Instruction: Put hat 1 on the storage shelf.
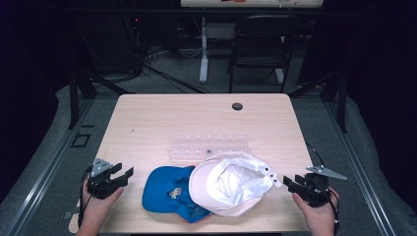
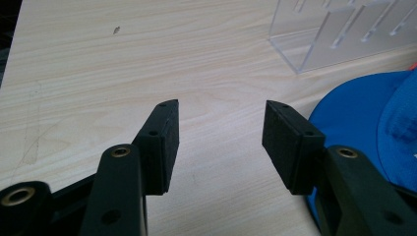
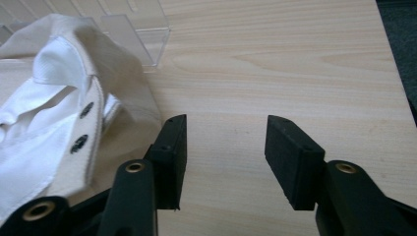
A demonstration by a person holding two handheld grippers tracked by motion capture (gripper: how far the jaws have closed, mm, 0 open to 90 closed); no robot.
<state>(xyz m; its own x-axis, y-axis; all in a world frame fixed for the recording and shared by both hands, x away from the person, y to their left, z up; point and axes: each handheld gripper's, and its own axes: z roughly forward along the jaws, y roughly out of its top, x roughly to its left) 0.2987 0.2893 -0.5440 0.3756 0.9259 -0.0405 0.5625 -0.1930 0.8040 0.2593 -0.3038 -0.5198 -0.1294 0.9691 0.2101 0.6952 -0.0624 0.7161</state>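
While both hands wait at its near edge, the table (image 1: pixel 162 118) carries two caps and a clear plastic rack. Largest of these is the white cap (image 1: pixel 231 183), lying upside down near the middle of the table's near edge, its strap with dark snaps turned toward the right side. A blue cap (image 1: pixel 164 189) lies just left of the white cap, partly tucked under it. Behind the white cap, touching or just beside it, stands the clear rack (image 1: pixel 209 147). Left of the blue cap, the left hand-held gripper (image 1: pixel 123 173) has its jaws spread, nothing between them. Right of the white cap, the right hand-held gripper (image 1: pixel 286 183) is likewise spread and empty, its jaws just beside the strap.
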